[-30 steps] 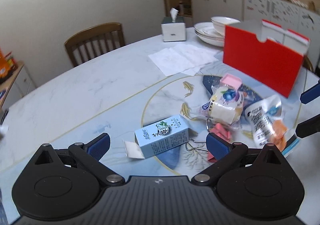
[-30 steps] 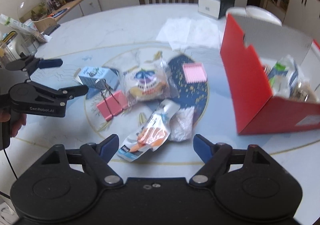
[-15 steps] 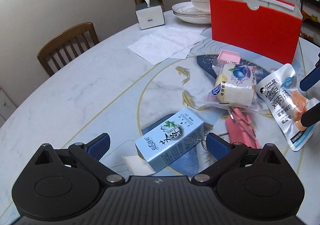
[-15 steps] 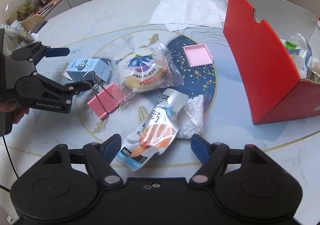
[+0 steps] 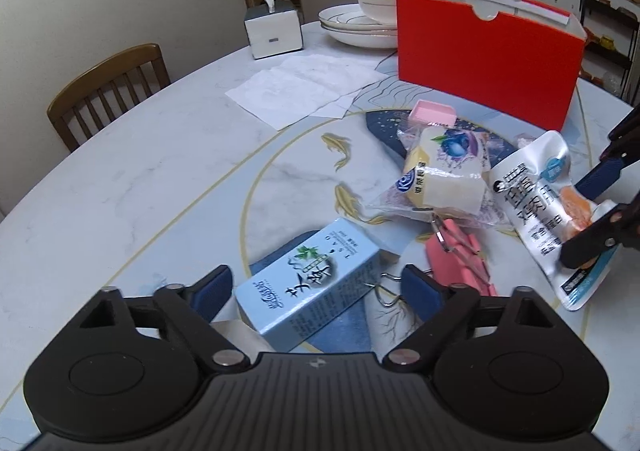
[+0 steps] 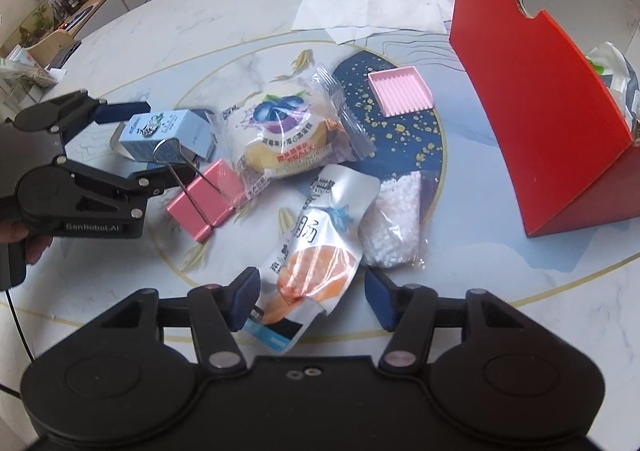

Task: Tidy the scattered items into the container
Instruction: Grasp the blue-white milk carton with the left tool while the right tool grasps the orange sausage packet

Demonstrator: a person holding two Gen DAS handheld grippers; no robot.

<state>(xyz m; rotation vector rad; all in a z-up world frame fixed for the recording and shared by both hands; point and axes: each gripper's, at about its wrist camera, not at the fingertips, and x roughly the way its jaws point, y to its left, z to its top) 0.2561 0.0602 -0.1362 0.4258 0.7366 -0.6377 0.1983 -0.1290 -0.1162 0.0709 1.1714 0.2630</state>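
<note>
My left gripper (image 5: pixel 316 285) hangs low over the table with a light blue carton (image 5: pixel 308 283) lying between its closing jaws; the pads stand just off it. My right gripper (image 6: pixel 312 291) straddles the bottom end of a silver sausage pouch (image 6: pixel 320 243), its jaws closing too, with a gap still at the right pad. A blueberry cake packet (image 6: pixel 288 131), a pink binder clip (image 6: pixel 208 203), a pink ridged tray (image 6: pixel 400 91) and a bag of white pellets (image 6: pixel 394 227) lie around. The red box (image 6: pixel 532 99) stands to the right and holds several packets.
At the far side of the round marble table (image 5: pixel 160 171) are a tissue box (image 5: pixel 274 31), stacked plates with a bowl (image 5: pixel 360 23) and loose paper napkins (image 5: pixel 300 87). A wooden chair (image 5: pixel 108 91) stands behind the left rim.
Both grippers have sunk toward the table and moved in over their items. The left jaws have narrowed around the carton, the right jaws around the pouch.
</note>
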